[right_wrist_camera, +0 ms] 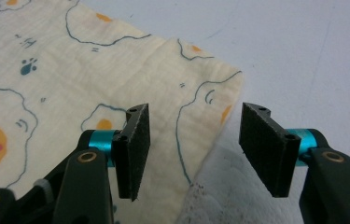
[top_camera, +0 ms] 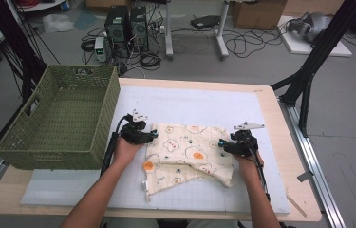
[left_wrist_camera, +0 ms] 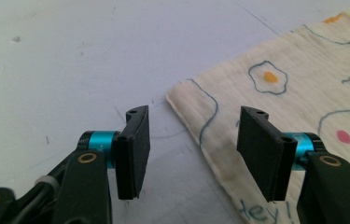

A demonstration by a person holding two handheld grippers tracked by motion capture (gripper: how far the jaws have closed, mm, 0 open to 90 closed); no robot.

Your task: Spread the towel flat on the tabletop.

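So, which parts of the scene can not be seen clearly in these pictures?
- High view: the cloth under the left gripper and right gripper is covered by them.
- High view: the green basket hides the table behind its near wall.
- Left gripper view: blue writing on the cloth is cut off by the bottom edge.
- Right gripper view: the left finger hides part of an egg print.
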